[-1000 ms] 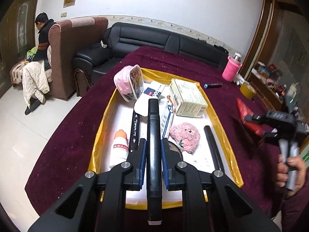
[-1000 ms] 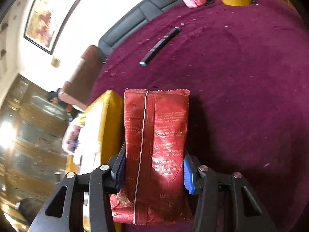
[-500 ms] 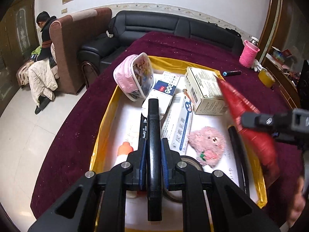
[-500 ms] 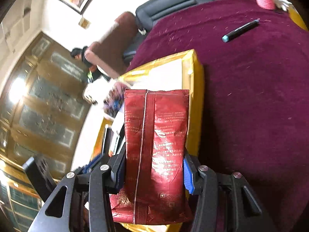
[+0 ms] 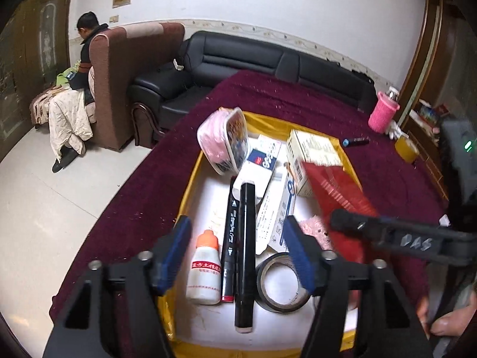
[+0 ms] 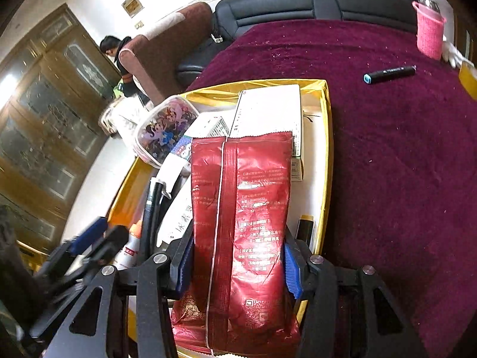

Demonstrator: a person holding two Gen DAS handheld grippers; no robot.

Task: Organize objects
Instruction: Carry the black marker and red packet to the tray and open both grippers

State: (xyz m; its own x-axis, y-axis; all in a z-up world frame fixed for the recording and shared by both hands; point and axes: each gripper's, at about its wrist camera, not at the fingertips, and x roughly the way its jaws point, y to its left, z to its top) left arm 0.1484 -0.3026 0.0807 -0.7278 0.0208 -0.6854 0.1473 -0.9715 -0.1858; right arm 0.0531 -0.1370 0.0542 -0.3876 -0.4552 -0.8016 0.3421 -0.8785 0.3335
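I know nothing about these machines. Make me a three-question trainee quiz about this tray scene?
1. True or false: the left tongs grip the black marker.
2. What do the right tongs hold?
A. red foil packet
B. pink plush toy
C. black tape roll
3. Which marker lies outside the yellow tray?

Key: 1 false, the jaws have just opened and the marker lies loose in the tray; 2 A; 3 the blue-capped marker on the maroon cloth.

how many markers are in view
3, maybe more hidden. Two lie side by side in the tray: a thick marker and a slimmer marker left of it. A blue-capped marker lies on the cloth outside.
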